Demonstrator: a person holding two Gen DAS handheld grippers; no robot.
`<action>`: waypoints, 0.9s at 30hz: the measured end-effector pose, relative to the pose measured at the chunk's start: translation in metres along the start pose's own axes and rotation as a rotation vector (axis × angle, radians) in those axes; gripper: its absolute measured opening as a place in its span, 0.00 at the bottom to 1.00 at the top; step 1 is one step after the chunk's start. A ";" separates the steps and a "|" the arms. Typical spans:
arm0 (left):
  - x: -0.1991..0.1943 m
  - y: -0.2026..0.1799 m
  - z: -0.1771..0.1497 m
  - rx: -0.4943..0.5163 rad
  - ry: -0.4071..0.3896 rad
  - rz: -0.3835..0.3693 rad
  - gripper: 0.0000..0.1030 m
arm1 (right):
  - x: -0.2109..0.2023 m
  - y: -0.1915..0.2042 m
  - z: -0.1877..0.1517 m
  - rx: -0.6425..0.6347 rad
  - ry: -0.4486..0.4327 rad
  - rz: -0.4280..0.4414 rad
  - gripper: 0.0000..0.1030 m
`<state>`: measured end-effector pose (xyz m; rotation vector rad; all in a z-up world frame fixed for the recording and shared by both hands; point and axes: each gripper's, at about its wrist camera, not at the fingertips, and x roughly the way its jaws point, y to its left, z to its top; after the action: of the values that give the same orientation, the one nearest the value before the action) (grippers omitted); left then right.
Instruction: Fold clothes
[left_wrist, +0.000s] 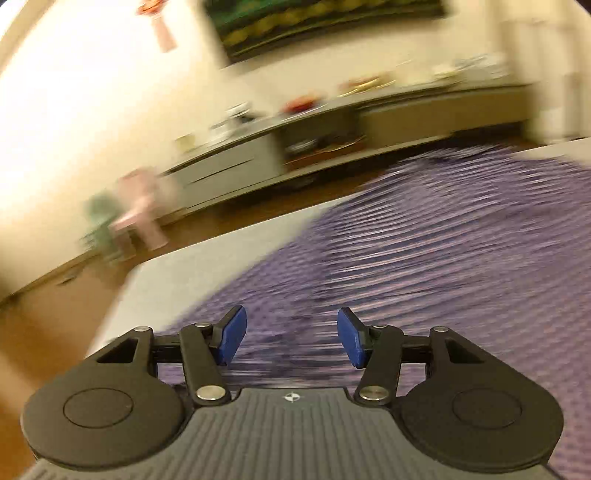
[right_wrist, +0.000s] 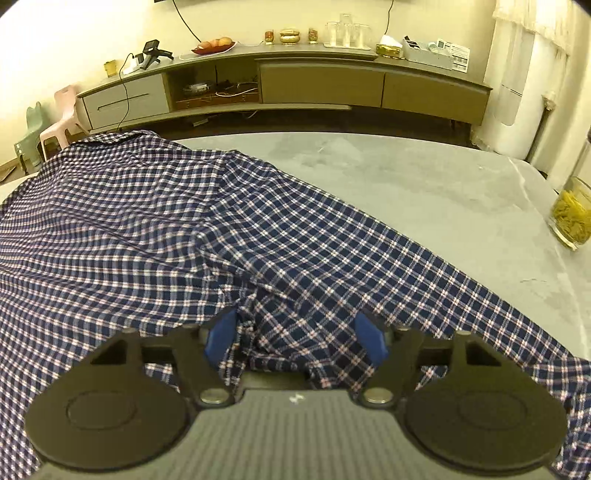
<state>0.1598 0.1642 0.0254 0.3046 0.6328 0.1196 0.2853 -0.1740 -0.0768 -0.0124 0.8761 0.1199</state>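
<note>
My right gripper (right_wrist: 295, 338), jaws apart, straddles bunched checked shirt (right_wrist: 155, 229) at the table's (right_wrist: 424, 192) near edge; left gripper (left_wrist: 291, 338) spread, empty. Closing now risks pinching extra layers.

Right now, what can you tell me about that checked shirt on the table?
The checked shirt looks like thin woven cloth in navy, white and reddish plaid. It lies spread and rumpled across the grey table, one long part, seemingly a sleeve, running toward the near right. A bunched fold sits between the open fingers of the right gripper. The left gripper hovers open over it, empty. That view is blurred.
</note>
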 end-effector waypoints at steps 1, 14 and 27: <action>-0.016 -0.022 0.000 0.027 -0.010 -0.078 0.57 | -0.009 0.000 -0.001 -0.013 -0.018 0.005 0.67; -0.074 -0.170 -0.047 0.224 0.112 -0.395 0.55 | -0.109 -0.156 -0.079 0.178 -0.031 -0.142 0.86; -0.191 -0.253 0.006 0.263 -0.194 -0.516 0.79 | -0.144 -0.141 -0.078 0.054 -0.066 0.038 0.01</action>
<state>0.0146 -0.1164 0.0580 0.3910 0.5169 -0.4866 0.1497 -0.3330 -0.0212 0.0584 0.8138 0.1309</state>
